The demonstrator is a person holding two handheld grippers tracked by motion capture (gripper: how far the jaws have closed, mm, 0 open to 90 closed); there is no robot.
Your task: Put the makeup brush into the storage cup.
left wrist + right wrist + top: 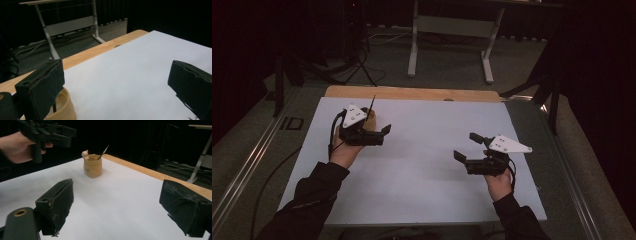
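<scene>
- In the high view, the left gripper (377, 131) covered most of the tan cup (371, 119); just its rim and the dark stick (373, 102) showed.
- In the left gripper view, the bottom edge and the near jaw cut the cup (63, 106) down to one curved side.
- In the right gripper view, the small pale figure (85, 153) on the cup's rim was too small to identify.
- There, the top and left edges cropped the left hand (17, 147).

A tan ceramic pen pot (92, 166) stands on the white-topped table (422, 150) near its far left corner, with a thin dark brush (104, 151) standing in it.
</scene>
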